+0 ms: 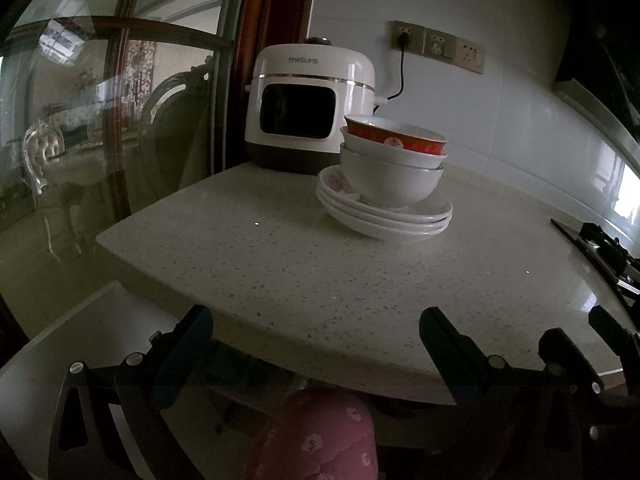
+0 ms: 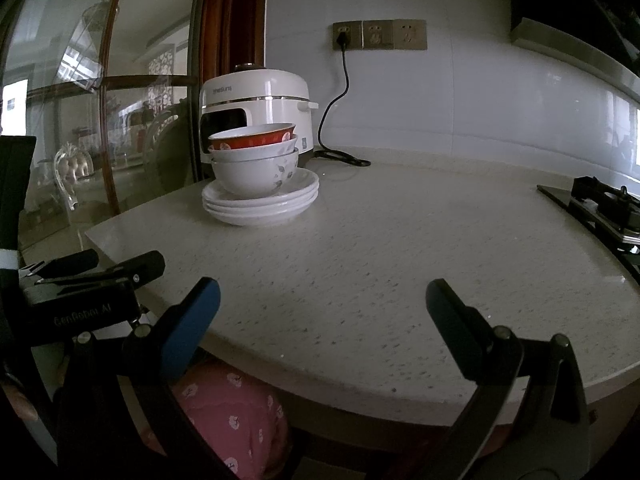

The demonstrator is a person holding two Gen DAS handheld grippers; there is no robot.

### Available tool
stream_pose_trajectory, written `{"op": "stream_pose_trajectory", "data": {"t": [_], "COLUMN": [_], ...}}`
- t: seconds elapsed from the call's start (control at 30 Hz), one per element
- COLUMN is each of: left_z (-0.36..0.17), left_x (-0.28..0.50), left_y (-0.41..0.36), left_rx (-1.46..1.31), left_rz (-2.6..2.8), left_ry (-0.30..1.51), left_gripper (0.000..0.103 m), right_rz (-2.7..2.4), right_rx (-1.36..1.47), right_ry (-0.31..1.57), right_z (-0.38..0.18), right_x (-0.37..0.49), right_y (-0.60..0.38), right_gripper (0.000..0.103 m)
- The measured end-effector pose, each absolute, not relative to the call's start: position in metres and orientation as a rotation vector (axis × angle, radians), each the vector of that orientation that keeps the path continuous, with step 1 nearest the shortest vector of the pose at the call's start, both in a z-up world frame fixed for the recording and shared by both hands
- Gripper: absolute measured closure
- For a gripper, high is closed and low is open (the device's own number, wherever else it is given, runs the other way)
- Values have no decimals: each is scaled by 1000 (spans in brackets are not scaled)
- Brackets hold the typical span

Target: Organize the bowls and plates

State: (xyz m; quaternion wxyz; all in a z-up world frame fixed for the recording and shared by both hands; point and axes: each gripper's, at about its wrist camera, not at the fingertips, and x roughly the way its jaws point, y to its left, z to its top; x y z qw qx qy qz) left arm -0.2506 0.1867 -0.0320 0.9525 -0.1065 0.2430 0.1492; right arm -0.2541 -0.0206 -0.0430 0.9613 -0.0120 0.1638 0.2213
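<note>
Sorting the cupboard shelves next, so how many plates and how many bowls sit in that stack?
Plates: 3
White bowls: 2
Red bowl: 1
Total: 6

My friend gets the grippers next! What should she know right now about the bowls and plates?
Left gripper: open, empty, hanging at the near edge of the counter.
Right gripper: open, empty, also at the near edge.
Dishes: three bowls nested, the red bowl on top of two white bowls, all sitting on a stack of white plates, in front of the rice cooker at the far left of the counter.
Done: everything looks gathered in one pile; neither gripper touches it.
Left: probably nothing more, unless the pile belongs elsewhere. Lift bowls off first if you move it.
</note>
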Motion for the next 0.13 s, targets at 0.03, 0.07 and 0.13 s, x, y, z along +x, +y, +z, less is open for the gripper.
{"op": "stream_pose_trajectory", "data": {"t": [0.03,0.07,0.13], "left_z": [-32,-32,-33], "left_x": [-251,-252,-253], "left_y": [186,185,183], "left_rx": [-213,-205,-197], "left_rz": [304,311,313], "left_ry": [488,480,478], "left_gripper": [0,0,0], "right_rz": [449,448,448], "right_rx": [-25,-25,-26], "right_ry": [333,334,333], "right_z": [-43,-43,-43], "right_x": [-254,-254,-254], "right_y": [-20,-20,-19], "right_gripper": [0,0,0]}}
